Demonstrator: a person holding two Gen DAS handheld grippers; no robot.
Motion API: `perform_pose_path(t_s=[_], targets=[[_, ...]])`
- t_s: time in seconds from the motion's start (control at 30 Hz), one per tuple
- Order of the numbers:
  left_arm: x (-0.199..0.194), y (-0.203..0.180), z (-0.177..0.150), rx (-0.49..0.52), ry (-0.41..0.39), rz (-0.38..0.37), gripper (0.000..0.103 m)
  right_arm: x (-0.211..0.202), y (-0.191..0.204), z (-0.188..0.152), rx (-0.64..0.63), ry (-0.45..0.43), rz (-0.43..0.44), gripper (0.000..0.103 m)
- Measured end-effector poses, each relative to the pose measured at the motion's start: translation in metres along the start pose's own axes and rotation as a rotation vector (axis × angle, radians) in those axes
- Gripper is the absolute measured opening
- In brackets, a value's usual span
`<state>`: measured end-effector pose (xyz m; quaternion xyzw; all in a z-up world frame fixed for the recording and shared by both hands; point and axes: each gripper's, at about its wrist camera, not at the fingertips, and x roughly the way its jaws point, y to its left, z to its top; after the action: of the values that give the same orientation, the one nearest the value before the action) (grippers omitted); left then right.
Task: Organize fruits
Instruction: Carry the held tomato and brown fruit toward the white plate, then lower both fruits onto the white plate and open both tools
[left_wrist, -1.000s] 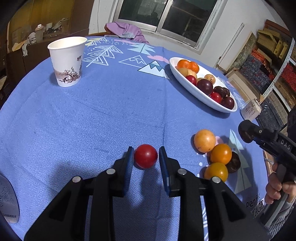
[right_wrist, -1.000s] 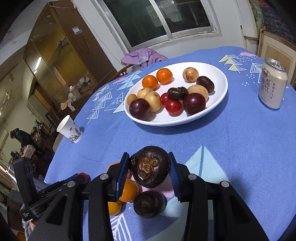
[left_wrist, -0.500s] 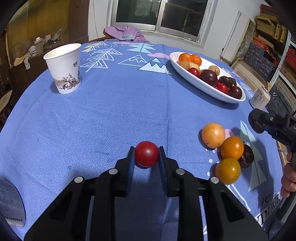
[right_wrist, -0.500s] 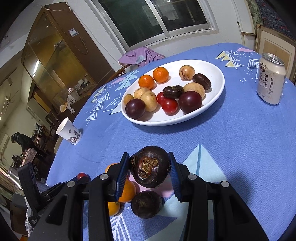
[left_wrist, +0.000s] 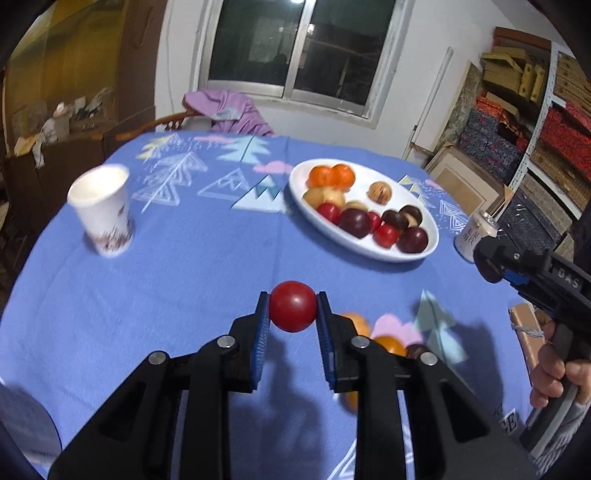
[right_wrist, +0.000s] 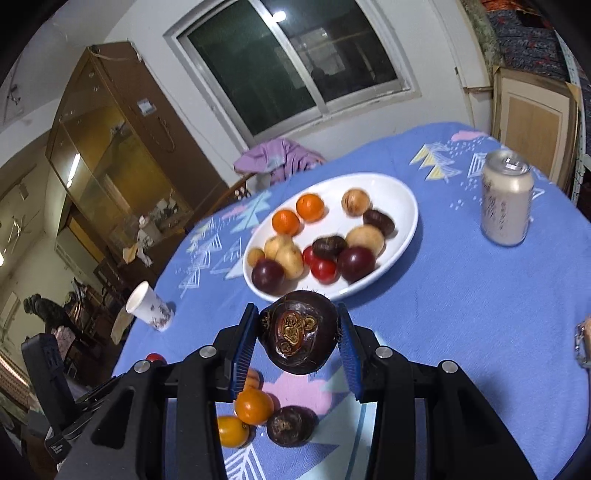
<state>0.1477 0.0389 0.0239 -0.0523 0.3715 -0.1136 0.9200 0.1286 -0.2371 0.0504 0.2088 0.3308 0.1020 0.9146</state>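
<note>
My left gripper (left_wrist: 292, 314) is shut on a small red tomato (left_wrist: 293, 311), held above the blue tablecloth. My right gripper (right_wrist: 297, 334) is shut on a dark purple water chestnut (right_wrist: 299, 331), also lifted off the cloth. Beyond both stands a white oval plate (left_wrist: 424, 249) (right_wrist: 400, 192) holding several fruits: oranges, yellow ones, red tomatoes, dark plums and chestnuts. On the cloth below the right gripper lie two orange fruits (right_wrist: 254, 406) and another dark chestnut (right_wrist: 290, 425). The left view shows the same orange fruits (left_wrist: 391, 343), partly hidden behind my left fingers.
A paper cup (left_wrist: 101, 212) (right_wrist: 149, 307) stands at the table's left. A drink can (right_wrist: 506, 197) (left_wrist: 474, 236) stands right of the plate. A purple garment (left_wrist: 229, 110) hangs on a chair behind the table. In the left view the right gripper's body and a hand (left_wrist: 557, 373) show at the right edge.
My left gripper closed on the red tomato and lifted it off the cloth. My right gripper rose with the dark chestnut still in it; both views now look further across the table.
</note>
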Motion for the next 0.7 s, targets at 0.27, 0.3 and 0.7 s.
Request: perform_pose_path(t_s=[0.27, 0.3, 0.7], targets=[[0.045, -0.041, 0.065, 0.017, -0.011, -0.035, 0.024, 0.037, 0.003, 0.046, 0.028, 0.009, -0.028, 0.043], [0.053, -0.044, 0.072, 0.014, -0.003, -0.040, 0.024, 0.045, 0.004, 0.049, 0.030, 0.014, -0.028, 0.043], [0.153, -0.059, 0.126, 0.005, 0.064, -0.006, 0.024, 0.137, 0.003, 0.082, -0.041, 0.062, -0.144, 0.043]])
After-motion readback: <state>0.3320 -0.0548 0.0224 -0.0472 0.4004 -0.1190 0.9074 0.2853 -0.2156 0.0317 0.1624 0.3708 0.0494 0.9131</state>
